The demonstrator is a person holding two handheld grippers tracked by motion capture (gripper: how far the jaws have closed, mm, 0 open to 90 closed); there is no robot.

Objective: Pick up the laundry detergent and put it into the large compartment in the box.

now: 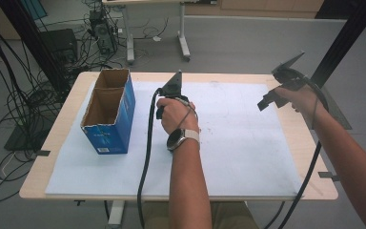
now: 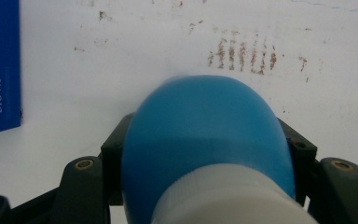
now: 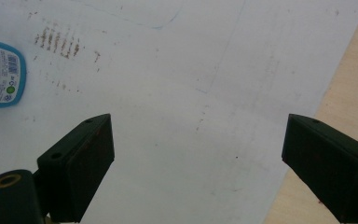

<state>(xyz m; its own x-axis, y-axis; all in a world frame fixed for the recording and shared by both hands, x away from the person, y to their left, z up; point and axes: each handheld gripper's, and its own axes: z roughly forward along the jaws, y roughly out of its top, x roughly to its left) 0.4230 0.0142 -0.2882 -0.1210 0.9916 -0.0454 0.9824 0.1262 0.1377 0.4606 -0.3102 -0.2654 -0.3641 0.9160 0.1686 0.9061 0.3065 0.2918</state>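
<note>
- The left gripper [image 2: 200,158] was clamped on a blue bottle [image 2: 205,135] with a white ribbed cap [image 2: 233,198]. In the left gripper view the black jaws pressed in on both sides of the bottle body, and the cap end pointed back toward the camera.
- From the high view the left hand [image 1: 177,114] sat over the middle of the counter [image 1: 290,129], just right of the box, with a watch [image 1: 181,138] on the wrist and the black cable [image 1: 147,152] trailing back off the near edge. The bottle itself was hidden under the hand from up there.
- In the right gripper view, a blue-edged bottle [image 3: 0,74] with a white printed label was at the far left, over the sheet. It looked like the same bottle, but I couldn't tell for sure.
- The right gripper [image 3: 198,163] was spread wide with nothing between the jaws. It hung above the right part of the white sheet [image 3: 168,93], close to where the sheet ended and the bare wood showed.
- In the high view the right gripper [image 1: 267,102] was raised over the counter's far right corner, well apart from the left one.
- A blue cardboard box [image 1: 109,112] stood on the left side of the sheet, top open, with two brown compartments inside. I couldn't see anything in them.
- The sheet had a patch of brownish dashed smudges [image 2: 242,53] beyond the bottle.
</note>
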